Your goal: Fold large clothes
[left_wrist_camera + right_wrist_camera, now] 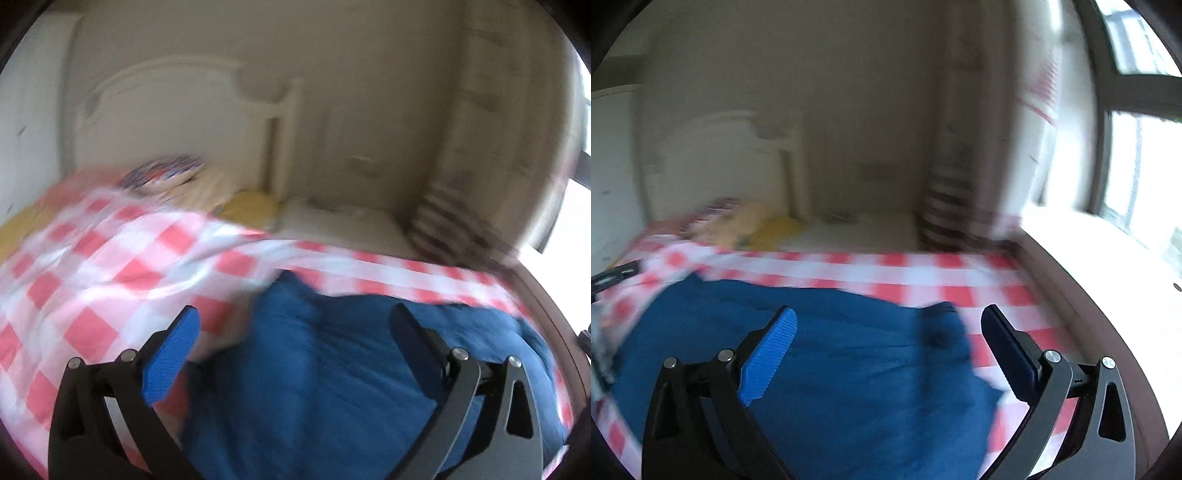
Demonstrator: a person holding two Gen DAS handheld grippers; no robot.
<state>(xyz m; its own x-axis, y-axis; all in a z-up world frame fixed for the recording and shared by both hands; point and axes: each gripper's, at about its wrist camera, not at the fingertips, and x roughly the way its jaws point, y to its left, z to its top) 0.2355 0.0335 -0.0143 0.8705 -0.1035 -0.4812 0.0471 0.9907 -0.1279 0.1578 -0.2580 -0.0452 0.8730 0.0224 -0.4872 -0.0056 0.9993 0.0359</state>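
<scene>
- Lying on a red-and-white checked sheet (923,269), the blue garment (831,350) spreads over the near part of the bed in both wrist views; its folds and edges are smeared by motion blur, so what kind of garment it is cannot be told.
- In the left wrist view the same blue garment (314,369) fills the lower middle, with the checked sheet (92,258) rumpled to its left and running as a band behind it.
- The left gripper (295,332) stands with its jaws spread wide; nothing is pinched between them, and the cloth lies below and beyond the fingers. Whether the pads brush the fabric is hard to judge.
- The right gripper (890,332) is likewise wide apart and grips nothing; the blue cloth shows between and under its fingers.
- The lower ends of both grippers are cut off by the frame, and no hand shows.
- At the far end a pale headboard (166,103) and a heap of patterned and yellow bedding (746,225) are too blurred to identify further.
- A striped object (945,214) stands by the far right corner of the bed; what it is cannot be made out.
- The window (1137,166) at right is blown out by glare, hiding what lies outside.
- A dark object (613,277) at the left edge of the right wrist view is cropped and unclear.
</scene>
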